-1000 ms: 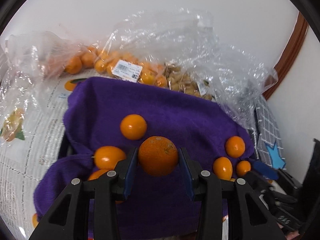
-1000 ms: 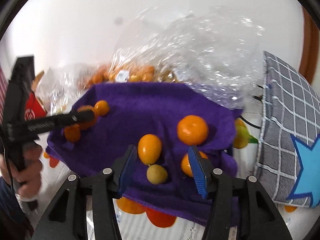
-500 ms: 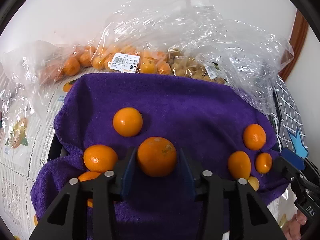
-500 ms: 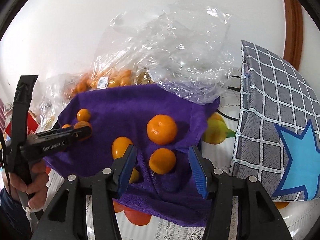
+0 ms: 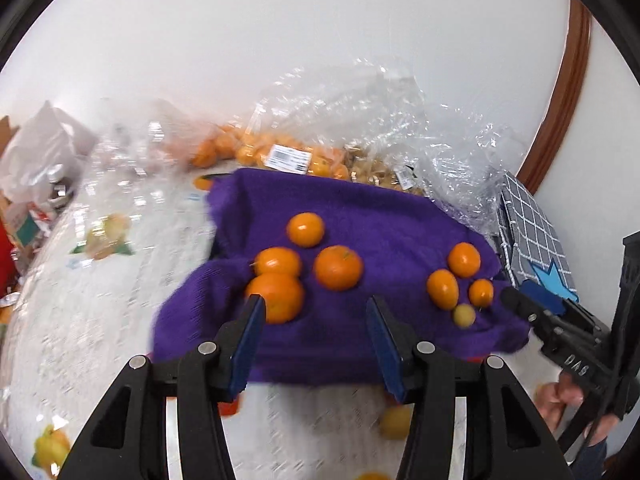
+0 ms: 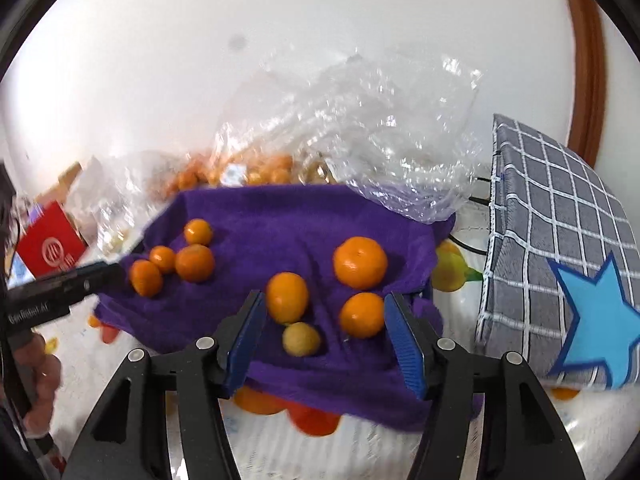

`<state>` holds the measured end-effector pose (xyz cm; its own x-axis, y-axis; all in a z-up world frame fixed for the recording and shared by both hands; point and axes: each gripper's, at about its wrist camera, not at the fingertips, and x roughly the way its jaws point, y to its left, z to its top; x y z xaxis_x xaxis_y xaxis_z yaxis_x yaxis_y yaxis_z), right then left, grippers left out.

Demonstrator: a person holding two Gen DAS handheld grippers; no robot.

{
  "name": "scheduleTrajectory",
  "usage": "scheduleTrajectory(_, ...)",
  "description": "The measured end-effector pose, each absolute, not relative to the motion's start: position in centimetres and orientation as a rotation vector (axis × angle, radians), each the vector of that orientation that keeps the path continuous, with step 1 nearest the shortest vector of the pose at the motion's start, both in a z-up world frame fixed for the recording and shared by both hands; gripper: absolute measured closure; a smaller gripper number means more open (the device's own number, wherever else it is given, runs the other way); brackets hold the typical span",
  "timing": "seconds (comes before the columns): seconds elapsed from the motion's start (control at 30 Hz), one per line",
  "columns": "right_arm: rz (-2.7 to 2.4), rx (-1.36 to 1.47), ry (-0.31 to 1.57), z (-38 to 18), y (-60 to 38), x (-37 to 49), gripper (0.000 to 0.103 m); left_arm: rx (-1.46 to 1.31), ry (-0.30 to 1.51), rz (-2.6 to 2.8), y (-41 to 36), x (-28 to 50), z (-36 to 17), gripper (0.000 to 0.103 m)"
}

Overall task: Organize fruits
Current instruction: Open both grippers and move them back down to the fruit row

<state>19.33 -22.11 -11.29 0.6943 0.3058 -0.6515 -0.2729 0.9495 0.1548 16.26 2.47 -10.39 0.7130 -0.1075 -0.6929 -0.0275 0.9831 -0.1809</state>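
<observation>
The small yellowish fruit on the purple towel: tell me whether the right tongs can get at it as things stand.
Probably yes. The right tongs are open, and the small yellowish fruit lies between them with nothing on top; an orange touches its far side.

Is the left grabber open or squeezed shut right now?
Open. The left gripper has its blue jaws spread wide with only purple towel between them; the big orange sits loose beyond them.

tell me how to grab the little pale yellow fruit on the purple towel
Pinch the pale yellow fruit across its round middle, from above and the near side: an orange fruit crowds its far side. The right hand-held gripper, open, already faces it.
</observation>
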Motion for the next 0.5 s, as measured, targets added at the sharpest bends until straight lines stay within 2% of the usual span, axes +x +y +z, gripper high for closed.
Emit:
scheduleTrajectory(0.17,0.329,0.017,0.782,-11.5,-20.5,16.8,0.042,-0.207,0.723,-0.021,4.9,13.1,-10.7,0.053)
scheduleTrajectory(0.27,0.342,-0.026,0.83,-12.4,-19.0,15.5,0.043,-0.255,0.756,-0.045,6.3,11.9,-12.0,0.053)
scheduleTrajectory(0.37,0.378,-0.039,0.866,-13.3,-17.6,14.0,0.054,-0.26,0.764,-0.055,7.3,11.0,-13.3,0.053)
scheduleTrajectory(0.5,0.443,-0.039,0.891,-14.1,-15.5,12.6,0.055,-0.259,0.779,-0.09,8.3,10.3,-15.0,0.062)
